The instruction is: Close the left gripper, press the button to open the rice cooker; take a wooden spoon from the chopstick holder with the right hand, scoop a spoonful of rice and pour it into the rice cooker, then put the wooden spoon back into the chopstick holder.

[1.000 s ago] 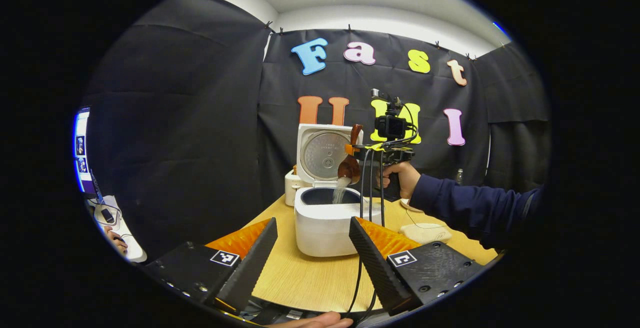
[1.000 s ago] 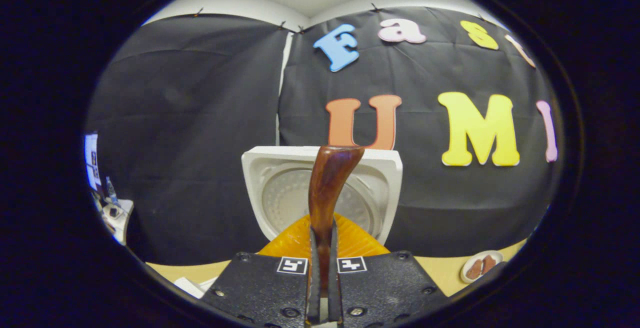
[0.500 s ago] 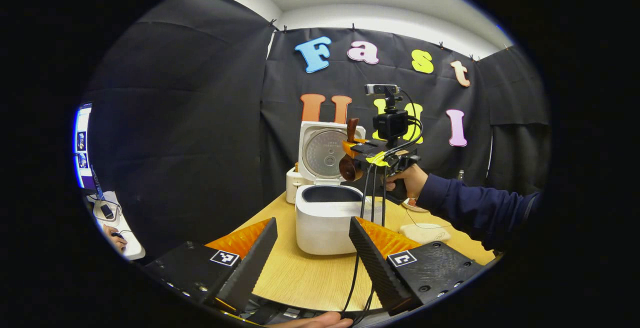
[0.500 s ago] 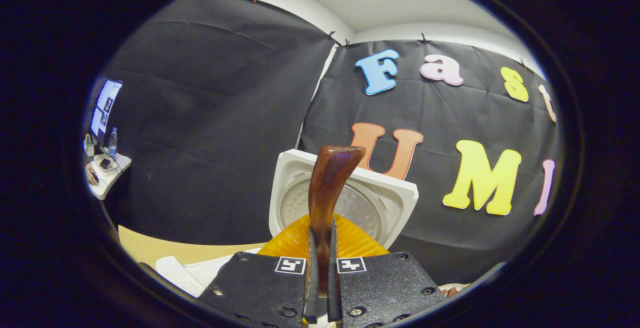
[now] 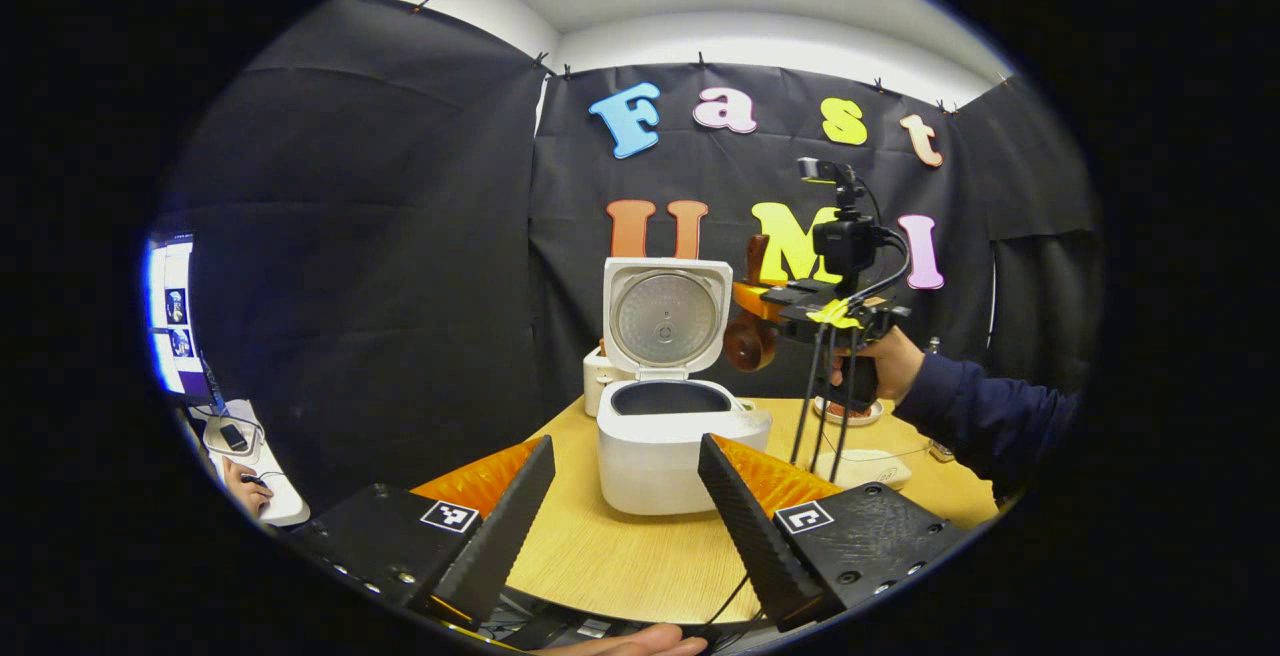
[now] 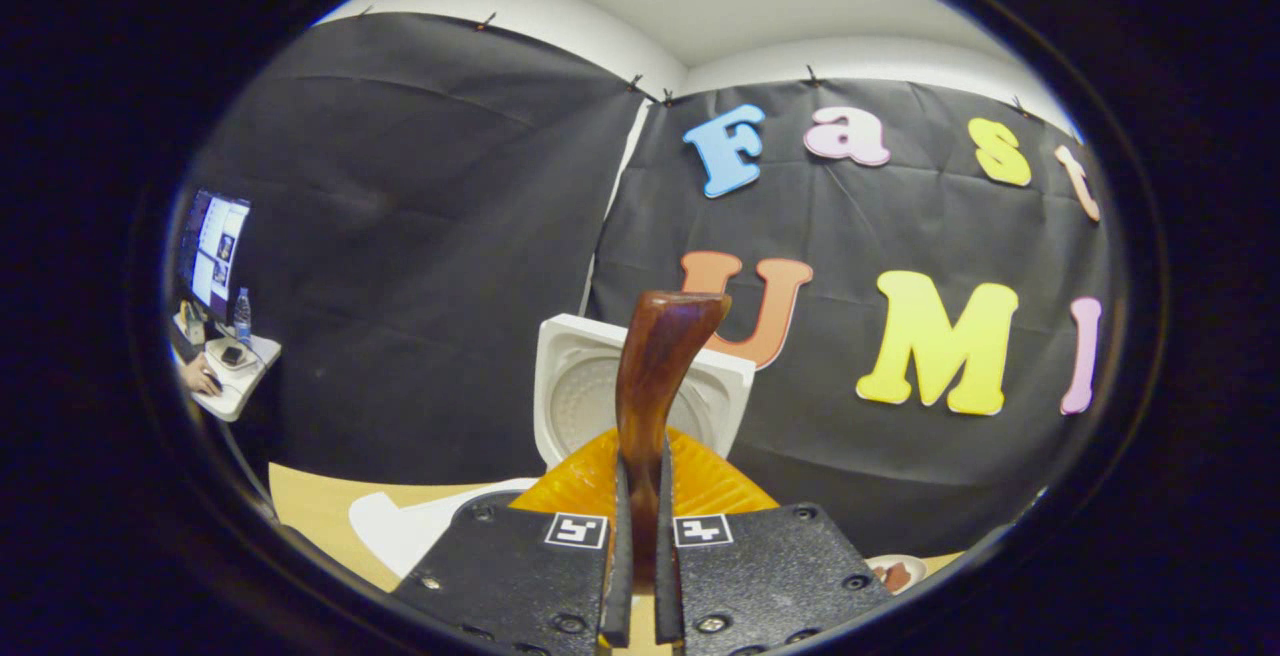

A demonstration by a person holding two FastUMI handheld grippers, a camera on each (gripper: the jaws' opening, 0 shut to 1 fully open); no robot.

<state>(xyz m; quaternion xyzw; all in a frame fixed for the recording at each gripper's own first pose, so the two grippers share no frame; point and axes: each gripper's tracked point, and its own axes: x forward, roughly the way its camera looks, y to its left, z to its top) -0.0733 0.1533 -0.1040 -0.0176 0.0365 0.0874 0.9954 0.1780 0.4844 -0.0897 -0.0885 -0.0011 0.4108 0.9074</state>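
Here, nearest, the left gripper [image 5: 625, 506] stands with jaws spread, holding nothing. Beyond, one rice cooker [image 5: 672, 436] sits on the table [image 5: 620, 566], lid raised. Farther right, the right gripper [image 6: 640, 576] clamps the one wooden spoon [image 6: 655, 376], handle end upward, bowl hanging low. Since a second ago the spoon has left the pot, moving right.
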